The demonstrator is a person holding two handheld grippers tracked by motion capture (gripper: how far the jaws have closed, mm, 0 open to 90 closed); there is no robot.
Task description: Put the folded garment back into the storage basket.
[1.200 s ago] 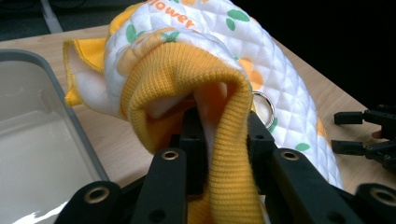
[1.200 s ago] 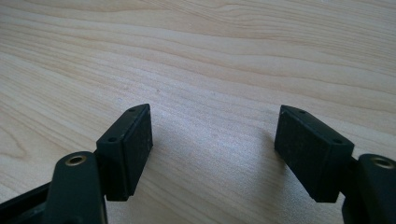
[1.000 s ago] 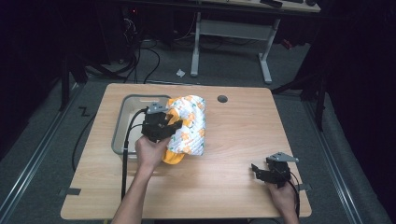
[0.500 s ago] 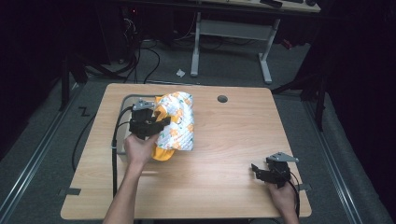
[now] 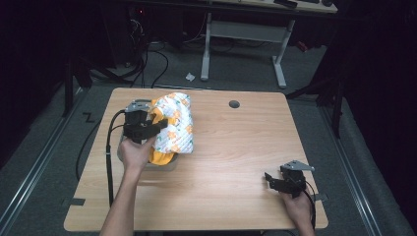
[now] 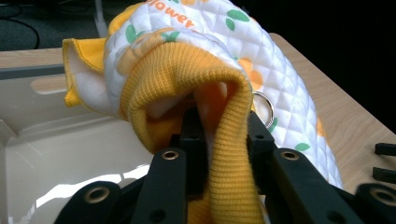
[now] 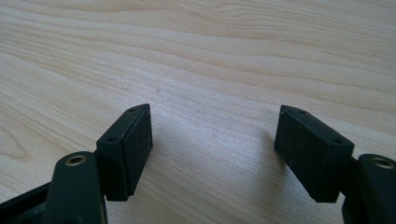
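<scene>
A quilted white garment (image 5: pixel 174 129) with orange flowers, green leaves and yellow ribbed trim hangs over a pale bin (image 5: pixel 164 164) at the table's left. My left gripper (image 5: pixel 156 127) is shut on the garment's yellow ribbed hem (image 6: pixel 219 140), and the fabric folds over both jaws. The bin's pale inside (image 6: pixel 60 154) lies below and to the left of the garment (image 6: pixel 261 65). My right gripper (image 5: pixel 268 181) rests near the front right corner, open, with bare wood between its pads (image 7: pixel 133 144).
The wooden table (image 5: pixel 236 147) has a round cable hole (image 5: pixel 234 104) at the back. A black cable (image 5: pixel 110 147) runs from the left gripper off the front-left edge. Beyond the table stand a desk frame and cables on a dark floor.
My left hand has carried the garment leftward, from near the table's middle to over the bin. The right gripper has stayed where it was.
</scene>
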